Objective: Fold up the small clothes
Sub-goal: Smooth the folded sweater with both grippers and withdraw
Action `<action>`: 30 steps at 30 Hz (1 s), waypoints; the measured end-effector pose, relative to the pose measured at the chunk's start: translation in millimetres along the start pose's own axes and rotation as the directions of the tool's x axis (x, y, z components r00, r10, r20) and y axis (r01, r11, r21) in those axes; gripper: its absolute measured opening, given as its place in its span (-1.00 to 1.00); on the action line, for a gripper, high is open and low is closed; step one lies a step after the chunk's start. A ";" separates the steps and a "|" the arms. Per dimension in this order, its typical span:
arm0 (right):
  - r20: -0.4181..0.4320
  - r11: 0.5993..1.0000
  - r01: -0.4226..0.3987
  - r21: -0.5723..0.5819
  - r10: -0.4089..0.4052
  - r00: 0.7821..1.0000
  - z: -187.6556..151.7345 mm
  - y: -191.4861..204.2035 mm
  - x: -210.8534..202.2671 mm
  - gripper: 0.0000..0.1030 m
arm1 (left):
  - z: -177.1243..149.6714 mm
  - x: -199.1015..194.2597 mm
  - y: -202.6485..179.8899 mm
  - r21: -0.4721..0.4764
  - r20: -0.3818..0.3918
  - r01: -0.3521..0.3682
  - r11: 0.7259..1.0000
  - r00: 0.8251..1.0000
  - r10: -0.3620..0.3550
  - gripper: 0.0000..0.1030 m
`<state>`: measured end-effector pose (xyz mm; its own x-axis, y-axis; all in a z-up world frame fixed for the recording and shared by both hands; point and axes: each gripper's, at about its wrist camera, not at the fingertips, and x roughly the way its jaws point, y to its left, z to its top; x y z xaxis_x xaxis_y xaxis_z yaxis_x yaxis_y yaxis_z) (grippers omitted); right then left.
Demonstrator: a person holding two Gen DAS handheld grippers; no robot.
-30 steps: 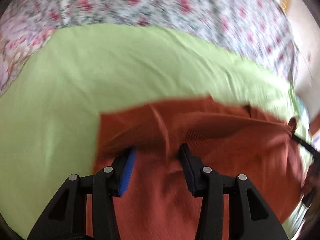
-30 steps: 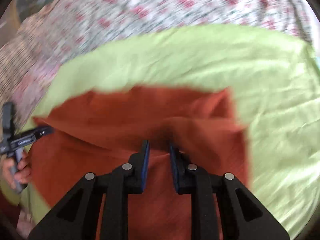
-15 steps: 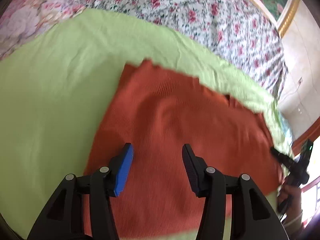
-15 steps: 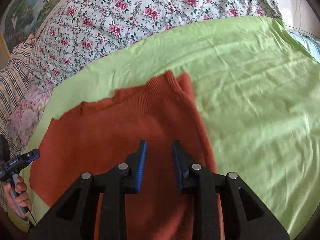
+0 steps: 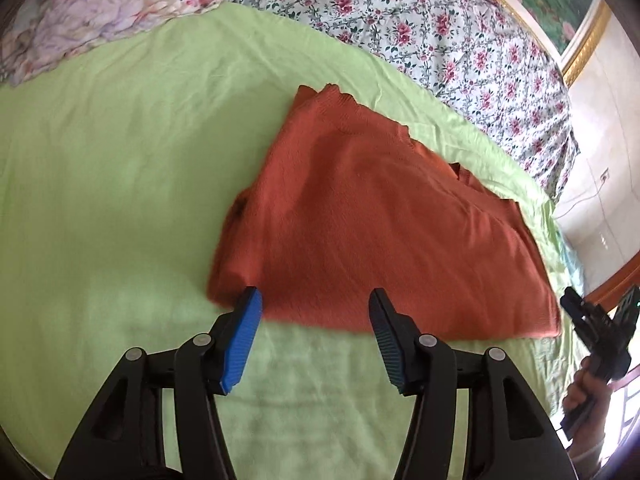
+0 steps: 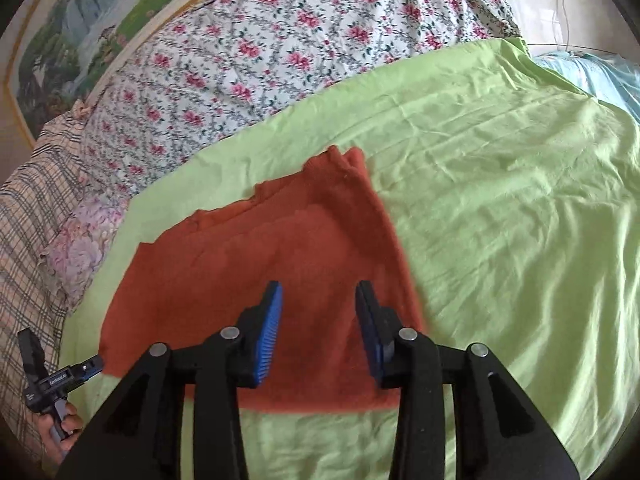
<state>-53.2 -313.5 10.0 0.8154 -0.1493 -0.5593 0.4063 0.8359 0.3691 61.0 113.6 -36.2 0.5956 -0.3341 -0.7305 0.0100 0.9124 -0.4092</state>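
A rust-orange knitted garment (image 5: 372, 216) lies folded flat on the light green sheet (image 5: 120, 184); it also shows in the right wrist view (image 6: 260, 268). My left gripper (image 5: 316, 300) is open and empty, its tips just above the garment's near edge at its left corner. My right gripper (image 6: 318, 292) is open and empty, above the garment's near right part. The right gripper shows in a hand at the left wrist view's right edge (image 5: 600, 332). The left gripper shows at the right wrist view's lower left (image 6: 60, 376).
A floral bedcover (image 6: 280, 52) lies behind the green sheet (image 6: 500, 200). A checked cloth (image 6: 28, 220) and a pink floral pillow (image 6: 80, 248) lie at the left. A framed picture (image 6: 100, 12) hangs behind. A pale blue cloth (image 6: 592, 76) lies at the right.
Both grippers let go of the garment and pulled back toward me. The raised fold now lies flat. The right gripper's jaws have spread wider.
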 end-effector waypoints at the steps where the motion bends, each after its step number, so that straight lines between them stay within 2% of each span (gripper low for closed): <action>1: -0.003 1.000 -0.010 -0.006 0.010 1.000 -4.3 4.0 -2.4 -0.19 | -4.4 -0.5 -3.2 -0.003 -0.009 0.012 1.000 1.000 -0.012 0.13; 7: -0.043 0.998 -0.063 -0.032 0.061 0.997 -23.8 21.3 -3.0 -0.12 | -26.3 9.9 -18.7 -0.031 -0.077 0.088 0.996 0.993 -0.091 0.24; 9: -0.051 0.996 -0.077 -0.037 0.075 0.996 -27.4 25.8 -3.4 -0.08 | -31.1 11.0 -22.4 -0.055 -0.074 0.136 0.989 0.987 -0.140 0.39; 12: -0.051 0.995 -0.092 -0.045 0.090 0.995 -29.8 30.4 -4.5 -0.03 | -30.7 14.2 -24.7 -0.088 -0.062 0.161 0.983 0.984 -0.167 0.52; 16: -0.051 0.993 -0.108 -0.044 0.106 0.993 -32.3 33.6 -4.6 -0.01 | -19.6 24.1 -17.7 -0.144 -0.037 0.169 0.975 0.984 -0.176 0.53; 20: -0.058 0.992 -0.119 -0.039 0.117 0.991 -33.2 34.8 -2.9 -0.01 | -2.1 33.3 -9.8 -0.179 0.012 0.160 0.971 0.987 -0.160 0.53; 26: -0.066 0.990 -0.138 -0.032 0.135 0.989 -32.2 34.2 1.8 -0.01 | 21.9 51.2 -8.5 -0.185 0.062 0.092 0.979 0.995 -0.081 0.49; 29: -0.069 0.989 -0.146 -0.031 0.144 0.987 -30.6 33.2 5.2 -0.01 | 28.4 55.0 -9.5 -0.182 0.062 0.062 0.981 0.997 -0.052 0.37; 30: -0.068 0.988 -0.149 -0.029 0.147 0.987 -29.2 31.6 6.9 -0.01 | 28.9 54.9 -8.6 -0.186 0.063 0.059 0.981 0.997 -0.048 0.27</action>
<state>-46.8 -272.6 -3.9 0.8362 0.0114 -0.5483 0.2682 0.8635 0.4271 116.8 94.2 -57.0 0.6441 -0.3619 -0.6739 -0.1045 0.8311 -0.5463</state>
